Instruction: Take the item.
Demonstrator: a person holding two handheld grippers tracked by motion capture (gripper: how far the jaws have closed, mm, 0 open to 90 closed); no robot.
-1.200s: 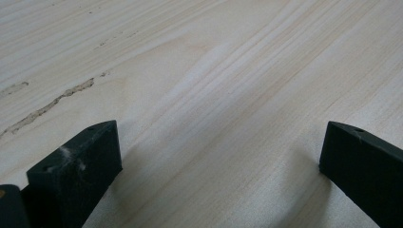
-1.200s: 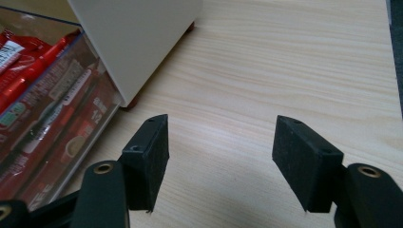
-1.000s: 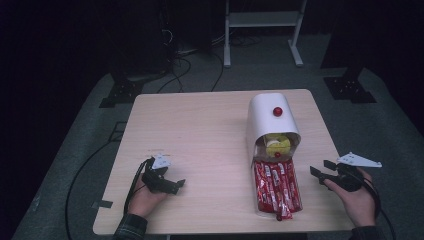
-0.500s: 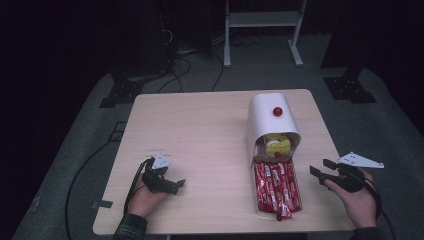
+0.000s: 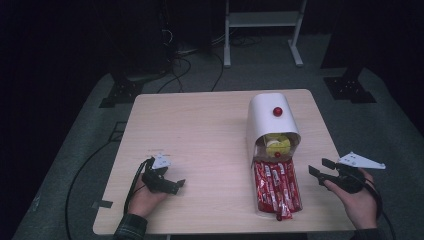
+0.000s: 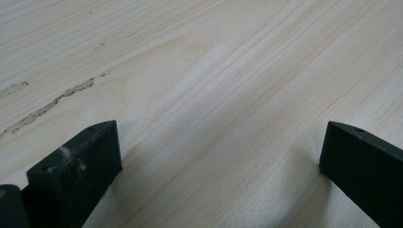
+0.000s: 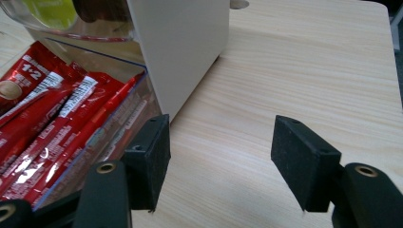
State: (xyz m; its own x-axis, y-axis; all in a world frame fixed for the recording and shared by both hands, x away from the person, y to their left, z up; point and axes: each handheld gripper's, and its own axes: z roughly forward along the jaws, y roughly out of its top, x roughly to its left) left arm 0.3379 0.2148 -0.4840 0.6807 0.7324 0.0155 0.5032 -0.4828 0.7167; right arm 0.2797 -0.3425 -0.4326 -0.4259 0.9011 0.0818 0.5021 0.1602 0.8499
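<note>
Resting on bare pale wooden tabletop [image 5: 200,130] at the left, the left gripper [image 5: 176,184] is seen released, well apart from the goods. The clear tray of red sachets [image 5: 276,186], long axis running toward the person, lies just left of the right gripper [image 5: 316,170], likewise unclenched and empty, and nearer.

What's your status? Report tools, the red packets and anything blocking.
Left tool open, empty, on bare table. Right tool open, empty, beside red packets in clear tray. White cover over tray's far end; nothing blocking.
</note>
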